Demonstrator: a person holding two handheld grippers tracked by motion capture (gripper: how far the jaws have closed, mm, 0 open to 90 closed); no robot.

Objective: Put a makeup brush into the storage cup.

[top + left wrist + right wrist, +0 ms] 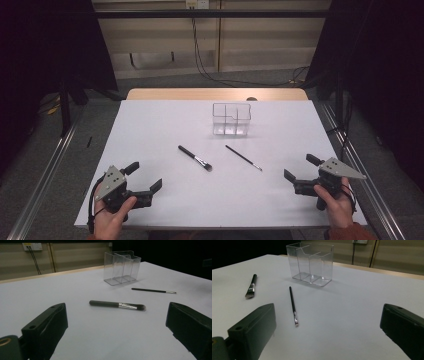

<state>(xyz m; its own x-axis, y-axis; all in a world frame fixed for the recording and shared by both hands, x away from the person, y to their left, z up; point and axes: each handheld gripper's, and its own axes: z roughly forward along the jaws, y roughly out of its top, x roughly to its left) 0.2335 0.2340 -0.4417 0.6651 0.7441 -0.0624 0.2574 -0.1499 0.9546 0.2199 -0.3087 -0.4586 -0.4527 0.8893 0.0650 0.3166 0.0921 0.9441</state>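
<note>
The desk (150,150) has a plain white top, with a strip of light wood (215,94) along its far edge; behind it stands a pale panelled wall (260,45), where black cables (200,60) hang from a socket (196,4) near the top; metal rails (45,170) run along grey floor (100,115) at both sides; dark curtains (45,40) close off left and right.

The table (150,150) wore a smooth, matt white top, with a strip of pale wood (215,94) along its far edge. The organiser (230,119) was clear, glossy plastic. Both the thick brush (195,158) and the thin brush (243,158) had matt black handles and shiny metal ferrules. The gripper jaws looked like matt black plastic.
</note>
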